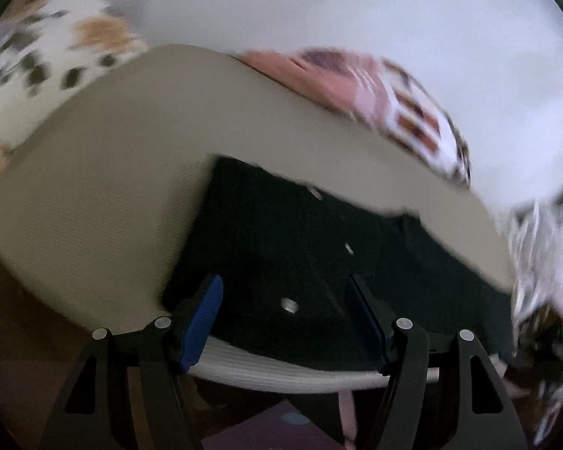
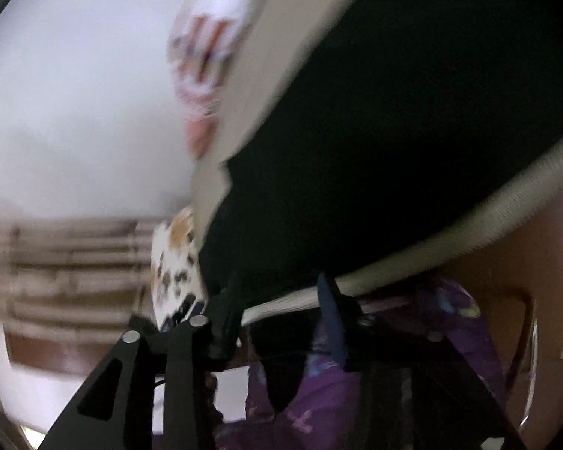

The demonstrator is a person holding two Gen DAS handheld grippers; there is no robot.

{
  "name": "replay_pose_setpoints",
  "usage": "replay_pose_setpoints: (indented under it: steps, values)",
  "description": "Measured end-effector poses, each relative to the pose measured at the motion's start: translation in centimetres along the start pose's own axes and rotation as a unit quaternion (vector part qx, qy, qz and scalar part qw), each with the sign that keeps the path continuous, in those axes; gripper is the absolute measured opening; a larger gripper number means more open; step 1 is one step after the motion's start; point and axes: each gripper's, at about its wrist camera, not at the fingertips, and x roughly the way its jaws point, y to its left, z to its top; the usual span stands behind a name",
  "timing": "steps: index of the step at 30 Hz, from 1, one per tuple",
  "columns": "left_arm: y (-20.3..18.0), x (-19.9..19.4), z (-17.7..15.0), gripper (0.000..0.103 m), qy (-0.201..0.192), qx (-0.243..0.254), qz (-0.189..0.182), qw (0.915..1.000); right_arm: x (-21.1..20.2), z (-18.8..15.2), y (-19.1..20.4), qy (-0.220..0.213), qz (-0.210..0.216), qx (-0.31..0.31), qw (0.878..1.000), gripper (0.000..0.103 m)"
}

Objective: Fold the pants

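Dark pants (image 1: 281,247) lie on a beige padded surface (image 1: 105,172), their near edge with a silver button (image 1: 289,304) at the front rim. My left gripper (image 1: 287,300) hangs over that edge, blue pads wide apart, nothing between them. In the blurred right wrist view the pants (image 2: 375,131) fill the upper right on the beige surface (image 2: 251,86). My right gripper (image 2: 281,300) sits at the pants' near edge by the surface's rim, fingers apart, and I cannot tell if cloth lies between them.
Patterned cloths lie beyond the beige surface: a spotted white one (image 1: 56,45) at far left and a pink, brown and white one (image 1: 394,101) at the back. A white wall (image 1: 356,7) stands behind. Purple patterned fabric (image 2: 319,393) lies below the right gripper.
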Motion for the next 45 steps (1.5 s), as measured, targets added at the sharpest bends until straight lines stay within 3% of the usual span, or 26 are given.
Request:
replay_pose_setpoints:
  steps: [3, 5, 9, 14, 16, 18, 20, 23, 25, 28, 33, 37, 42, 45]
  values:
    - [3.8, -1.1, 0.5, 0.068, 0.007, -0.046, 0.031, 0.9984, 0.5, 0.6, 2.6, -0.008, -0.007, -0.051, 0.999, 0.056]
    - [5.8, -1.0, 0.0, 0.068, 0.03, -0.074, 0.041, 0.996, 1.4, 0.9, 3.2, -0.005, 0.004, -0.054, 0.999, 0.057]
    - [8.0, 0.4, -1.4, 0.066, 0.079, -0.128, -0.002, 0.9887, 4.0, 0.7, 2.6, 0.021, 0.026, -0.023, 0.999, 0.058]
    - [6.9, 2.6, -1.7, 0.066, 0.109, -0.114, -0.025, 0.9872, 5.9, -0.4, 2.5, 0.043, 0.023, -0.015, 0.999, 0.058]
    - [6.0, 3.3, -1.2, 0.058, 0.108, -0.098, -0.016, 0.9892, 6.2, -0.3, 2.6, 0.045, 0.022, -0.02, 0.999, 0.058]
    - [5.8, 3.6, -0.9, 0.053, 0.1, -0.089, 0.001, 0.991, 6.4, 0.2, 3.4, 0.045, 0.01, -0.045, 0.998, 0.058]
    - [5.9, 4.0, -0.9, 0.053, 0.1, -0.096, -0.012, 0.9903, 6.6, 1.3, 4.9, 0.041, -0.019, -0.096, 0.994, 0.058]
    - [5.6, 3.8, -1.2, 0.053, 0.086, -0.079, 0.0, 0.9932, 7.7, 3.7, 8.4, 0.029, -0.074, -0.214, 0.974, 0.058]
    - [4.9, 3.5, -1.1, 0.053, 0.071, -0.058, 0.01, 0.9957, 9.5, 5.4, 10.7, 0.029, -0.112, -0.3, 0.947, 0.061]
    - [3.8, 2.6, -0.7, 0.053, 0.034, -0.024, 0.018, 0.999, 13.4, 7.9, 12.5, 0.058, -0.129, -0.372, 0.918, 0.061]
    - [3.8, 2.9, -0.7, 0.053, 0.025, -0.01, 0.01, 0.9996, 19.3, 10.3, 13.8, 0.109, -0.163, -0.463, 0.864, 0.061]
    - [4.6, 3.5, -0.8, 0.053, 0.032, -0.019, 0.01, 0.9993, 23.3, 11.6, 13.0, 0.164, -0.165, -0.481, 0.845, 0.06]
    - [5.4, 3.5, -0.8, 0.053, 0.027, -0.03, 0.016, 0.9991, 26.8, 11.4, 12.1, 0.222, -0.17, -0.502, 0.819, 0.035]
    - [5.9, 3.5, -0.8, 0.053, 0.025, -0.038, 0.018, 0.9988, 27.8, 11.7, 12.0, 0.23, -0.173, -0.505, 0.814, 0.031]
